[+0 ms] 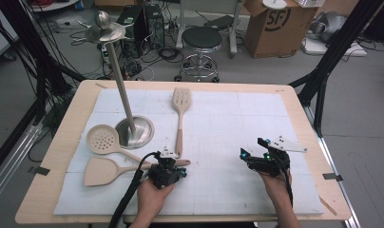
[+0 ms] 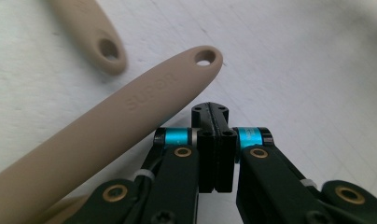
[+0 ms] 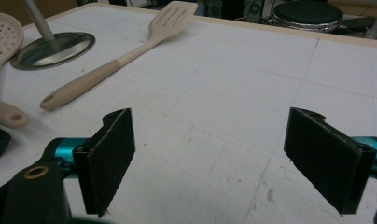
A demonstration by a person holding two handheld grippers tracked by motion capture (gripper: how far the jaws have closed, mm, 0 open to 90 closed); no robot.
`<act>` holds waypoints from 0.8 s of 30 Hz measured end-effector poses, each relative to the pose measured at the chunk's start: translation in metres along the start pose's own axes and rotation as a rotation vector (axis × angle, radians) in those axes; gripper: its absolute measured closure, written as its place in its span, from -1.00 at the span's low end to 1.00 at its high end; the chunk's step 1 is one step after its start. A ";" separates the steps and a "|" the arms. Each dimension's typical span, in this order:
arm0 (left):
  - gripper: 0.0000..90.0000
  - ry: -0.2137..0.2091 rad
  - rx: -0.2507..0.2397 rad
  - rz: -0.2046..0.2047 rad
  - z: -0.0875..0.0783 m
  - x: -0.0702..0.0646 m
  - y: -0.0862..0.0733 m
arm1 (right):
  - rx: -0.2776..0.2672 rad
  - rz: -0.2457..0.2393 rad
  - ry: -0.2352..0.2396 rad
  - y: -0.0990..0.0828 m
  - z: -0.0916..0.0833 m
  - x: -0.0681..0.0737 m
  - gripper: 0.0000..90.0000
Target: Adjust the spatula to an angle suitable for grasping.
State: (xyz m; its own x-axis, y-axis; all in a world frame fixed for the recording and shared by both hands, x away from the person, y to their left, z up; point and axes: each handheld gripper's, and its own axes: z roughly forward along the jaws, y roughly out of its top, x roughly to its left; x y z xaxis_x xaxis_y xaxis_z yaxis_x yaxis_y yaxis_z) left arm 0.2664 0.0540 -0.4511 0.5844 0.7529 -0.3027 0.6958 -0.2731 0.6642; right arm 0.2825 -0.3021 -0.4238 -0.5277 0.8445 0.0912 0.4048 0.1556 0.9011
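Left hand-held gripper [image 2: 214,140]: jaws pressed together, nothing held.
Right hand-held gripper [image 3: 233,163]: jaws wide apart, nothing held.
Handle [image 2: 130,116]: lies on table, just left of left jaws, long axis running up-right.
Nearer hand: left.

free: white mat [image 1: 228,142] centre and right | blocked left: stand [image 1: 133,130], slotted spatula [image 1: 180,114], skimmer [image 1: 103,140], flat spatula [image 1: 100,172]

A wooden table [image 1: 71,156] carries a white, perhaps foam, mat [image 1: 228,123].

"SUSON" embossed on spoon handle [image 2: 130,116]; "SF" on cardboard box [image 1: 275,21].
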 end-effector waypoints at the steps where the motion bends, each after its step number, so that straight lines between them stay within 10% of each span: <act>1: 1.00 0.009 -0.014 -0.011 -0.002 0.003 0.001 | -0.002 0.002 -0.001 0.000 -0.001 -0.001 -0.66; 24: 1.00 0.220 -0.071 -0.061 -0.019 0.049 0.007 | -0.005 0.013 -0.005 -0.001 -0.003 -0.003 -0.65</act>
State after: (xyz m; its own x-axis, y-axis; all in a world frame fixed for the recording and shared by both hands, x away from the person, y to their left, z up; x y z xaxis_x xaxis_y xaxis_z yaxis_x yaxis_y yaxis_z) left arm 0.2921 0.1001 -0.4482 0.4315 0.8814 -0.1923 0.6916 -0.1864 0.6978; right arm 0.2811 -0.3062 -0.4236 -0.5190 0.8488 0.1005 0.4076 0.1425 0.9020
